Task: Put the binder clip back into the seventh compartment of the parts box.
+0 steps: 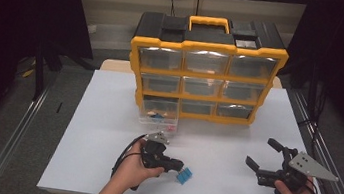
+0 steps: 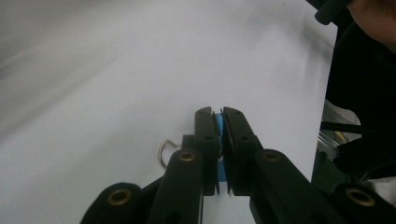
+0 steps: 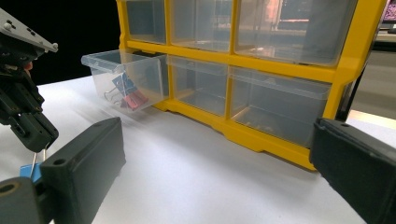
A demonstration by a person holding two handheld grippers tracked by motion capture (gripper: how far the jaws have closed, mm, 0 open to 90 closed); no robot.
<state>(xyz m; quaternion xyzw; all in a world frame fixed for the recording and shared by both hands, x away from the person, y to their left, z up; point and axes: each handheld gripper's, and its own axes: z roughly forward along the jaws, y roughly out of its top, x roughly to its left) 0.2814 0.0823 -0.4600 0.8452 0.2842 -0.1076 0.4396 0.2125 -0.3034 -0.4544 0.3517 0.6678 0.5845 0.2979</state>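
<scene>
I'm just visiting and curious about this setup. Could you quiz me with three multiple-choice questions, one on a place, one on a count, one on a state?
1. Which clear plastic drawer of the yellow-framed organiser is pulled out?
A. top right
B. bottom left
C. middle

2. How many drawers does its front show?
A. nine
B. six
C. twelve

3. The left hand-held gripper is:
A. wide open
B. lying on the table
C. shut on a blue binder clip

Answers: 1 B, the drawer juts from the organiser. 2 A, three rows of three. 3 C, the left hand-held gripper pinches the clip.
</scene>
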